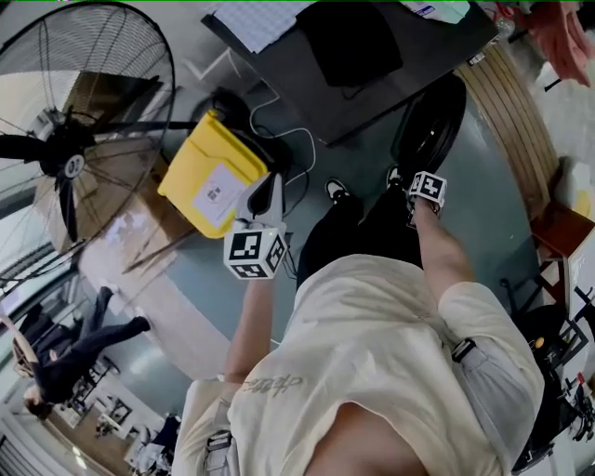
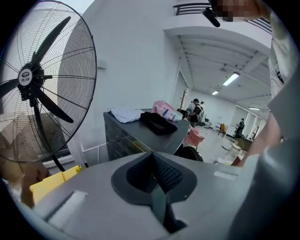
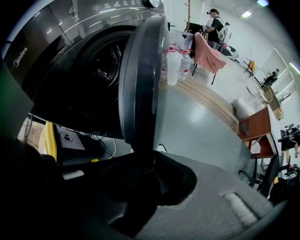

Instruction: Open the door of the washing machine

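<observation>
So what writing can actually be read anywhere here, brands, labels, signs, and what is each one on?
"Midea": on the washing machine, front panel.
Too small or blurred to read:
control panel markings on the machine;
label on the yellow box;
fan hub badge;
shirt print;
sticker below the machine.

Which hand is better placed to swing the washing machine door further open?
Right. The edge of the half-open door stands directly at the right tongs. The left tongs are shut and empty, and they are farther from the door, near the yellow box.
</observation>
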A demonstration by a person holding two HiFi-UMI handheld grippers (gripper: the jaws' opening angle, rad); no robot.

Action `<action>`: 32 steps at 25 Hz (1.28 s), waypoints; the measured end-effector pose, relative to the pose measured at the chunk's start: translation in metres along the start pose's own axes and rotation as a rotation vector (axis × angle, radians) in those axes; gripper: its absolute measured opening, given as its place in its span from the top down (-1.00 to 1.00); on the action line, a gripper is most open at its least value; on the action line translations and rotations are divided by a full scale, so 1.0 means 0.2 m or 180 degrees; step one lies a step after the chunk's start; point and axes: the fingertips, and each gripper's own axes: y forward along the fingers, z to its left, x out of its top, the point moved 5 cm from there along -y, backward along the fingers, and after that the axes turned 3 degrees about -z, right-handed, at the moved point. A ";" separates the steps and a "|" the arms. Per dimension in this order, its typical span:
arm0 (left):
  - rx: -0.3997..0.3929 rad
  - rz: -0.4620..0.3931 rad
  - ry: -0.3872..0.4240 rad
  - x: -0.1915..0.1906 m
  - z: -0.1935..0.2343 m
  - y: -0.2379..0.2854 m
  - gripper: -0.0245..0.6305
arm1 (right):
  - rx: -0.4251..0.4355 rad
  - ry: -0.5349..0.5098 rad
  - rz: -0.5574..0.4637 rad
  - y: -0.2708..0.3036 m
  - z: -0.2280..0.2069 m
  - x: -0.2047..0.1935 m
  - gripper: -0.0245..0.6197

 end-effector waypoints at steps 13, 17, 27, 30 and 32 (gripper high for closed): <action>0.0102 -0.0018 0.0058 0.00 -0.50 0.19 0.87 | -0.0082 -0.0316 0.0109 0.00 -0.63 -0.01 0.71; 0.0161 -0.0049 0.0040 0.01 -0.73 0.24 0.87 | -0.0092 -0.0478 0.0096 0.00 -0.85 0.05 0.71; 0.0072 -0.0074 0.0150 0.03 -1.21 0.43 0.87 | 0.0033 -0.1030 -0.0055 0.00 -1.28 0.28 0.69; 0.0079 -0.0054 0.0167 0.03 -1.33 0.47 0.87 | 0.0048 -0.1165 -0.0117 0.01 -1.39 0.35 0.68; 0.0069 -0.0025 0.0197 0.02 -1.39 0.49 0.87 | -0.0073 -0.1217 -0.0049 -0.01 -1.48 0.37 0.68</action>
